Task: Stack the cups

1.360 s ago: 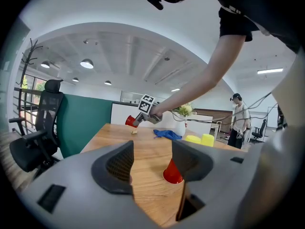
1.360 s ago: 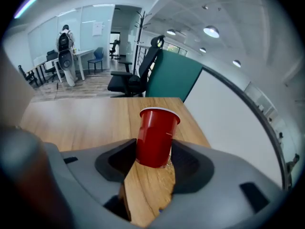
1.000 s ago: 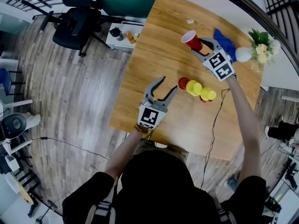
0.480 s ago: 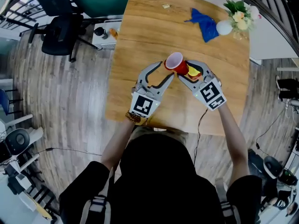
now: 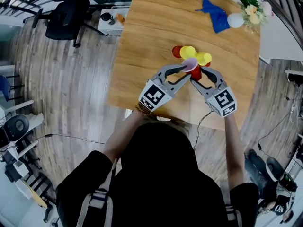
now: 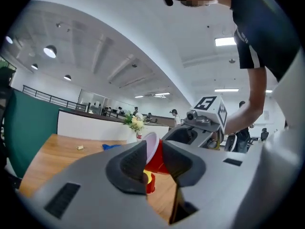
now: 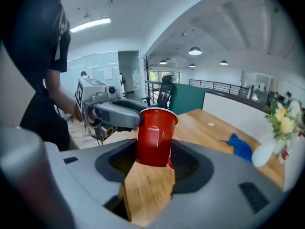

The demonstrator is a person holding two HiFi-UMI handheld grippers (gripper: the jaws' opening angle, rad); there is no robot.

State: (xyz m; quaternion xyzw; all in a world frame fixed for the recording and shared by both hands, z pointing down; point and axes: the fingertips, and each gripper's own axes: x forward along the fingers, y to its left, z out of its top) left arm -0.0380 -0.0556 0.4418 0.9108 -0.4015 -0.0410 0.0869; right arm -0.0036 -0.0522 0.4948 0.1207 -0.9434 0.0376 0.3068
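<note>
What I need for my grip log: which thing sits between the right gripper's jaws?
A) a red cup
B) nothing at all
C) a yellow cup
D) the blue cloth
A: the right gripper view shows the red cup standing between the jaws of the right gripper, with a pad against each of its sides.
</note>
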